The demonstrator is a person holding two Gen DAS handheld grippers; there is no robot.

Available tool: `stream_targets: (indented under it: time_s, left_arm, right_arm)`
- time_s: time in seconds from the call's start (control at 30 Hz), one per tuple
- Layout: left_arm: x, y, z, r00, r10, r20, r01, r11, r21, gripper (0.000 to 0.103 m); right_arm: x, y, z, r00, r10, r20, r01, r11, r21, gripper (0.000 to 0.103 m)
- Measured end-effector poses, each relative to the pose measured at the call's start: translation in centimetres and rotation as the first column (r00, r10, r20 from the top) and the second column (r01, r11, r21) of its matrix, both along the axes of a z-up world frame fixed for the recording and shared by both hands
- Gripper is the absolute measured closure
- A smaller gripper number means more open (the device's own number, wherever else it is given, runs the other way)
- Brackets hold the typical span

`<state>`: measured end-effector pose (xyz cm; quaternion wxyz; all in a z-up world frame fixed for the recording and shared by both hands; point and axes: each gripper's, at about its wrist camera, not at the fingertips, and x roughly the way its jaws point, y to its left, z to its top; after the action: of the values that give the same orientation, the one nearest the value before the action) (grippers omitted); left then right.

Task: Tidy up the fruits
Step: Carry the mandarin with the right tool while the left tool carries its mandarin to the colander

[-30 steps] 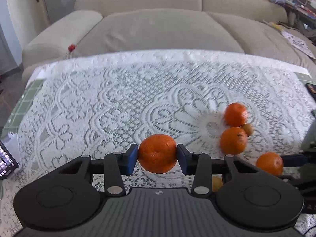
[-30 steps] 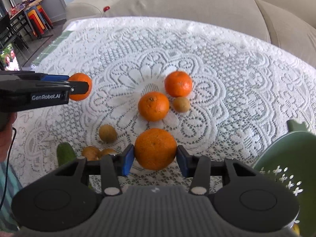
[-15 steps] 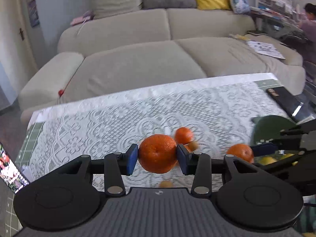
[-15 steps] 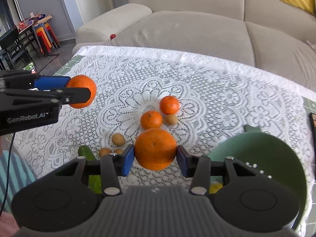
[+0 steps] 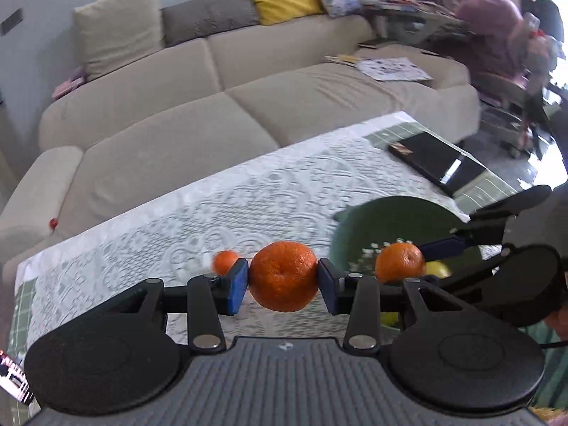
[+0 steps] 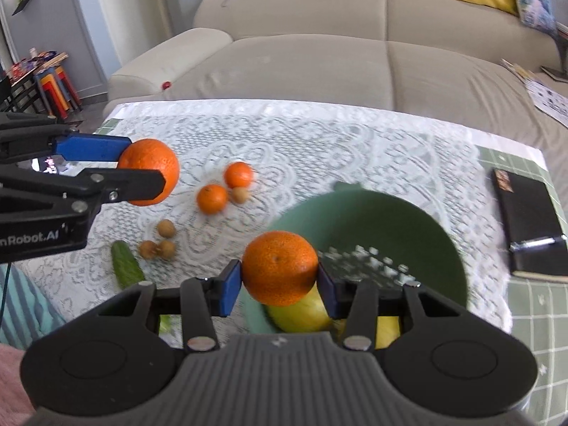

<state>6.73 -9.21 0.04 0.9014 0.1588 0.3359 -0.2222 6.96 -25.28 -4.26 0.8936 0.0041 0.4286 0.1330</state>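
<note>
My left gripper [image 5: 283, 281] is shut on an orange [image 5: 283, 276], held in the air above the lace-covered table [image 5: 220, 206]. From the right wrist view that same gripper [image 6: 142, 174] and its orange [image 6: 151, 168] hang at the left. My right gripper [image 6: 279, 280] is shut on a second orange [image 6: 279, 266], above the near rim of the green colander bowl [image 6: 397, 220]. The left wrist view shows this orange [image 5: 399, 262] over the bowl [image 5: 383, 220]. Yellow fruit [image 6: 301, 314] lies inside the bowl. Two smaller oranges [image 6: 212, 198] [image 6: 238, 174] rest mid-table.
Several small brown fruits [image 6: 165, 229] and a cucumber [image 6: 126, 266] lie on the lace at the left. A black notebook with a pen [image 6: 529, 220] sits at the table's right edge. A beige sofa [image 6: 355, 56] runs behind. A person [image 5: 490, 17] sits far right.
Both grippers have risen and swung to the right with their oranges. The right one now hangs over the green bowl's rim; the table fruits look smaller and farther away.
</note>
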Motion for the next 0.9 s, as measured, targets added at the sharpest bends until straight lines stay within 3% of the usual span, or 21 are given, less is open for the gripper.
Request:
stream_targets:
  time_s: [0.3,0.6,0.9]
  left_arm:
    - [0.7,-4.3,-2.3,0.992,-0.104,-0.068,0.108,0.993,0.056,0.055]
    - [2.6,-7.0,-4.0,0.982,-0.164,-0.099,0.172,0.982,0.084,0.055]
    - [5.5,-8.8,-5.5,0.962,-0.194,-0.194,0.205,0.978,0.036,0.055]
  right_arm:
    - [0.1,-4.2,-2.2,0.999,-0.037,-0.026,0.036,0.998,-0.042,0.059]
    - [2.4,-5.5,-4.1,0.999,-0.018,-0.040,0.015,0.998,-0.063,0.059]
    - [4.9,-6.0,-6.1,0.998,0.006,-0.065,-0.014,0.993,-0.117,0.059]
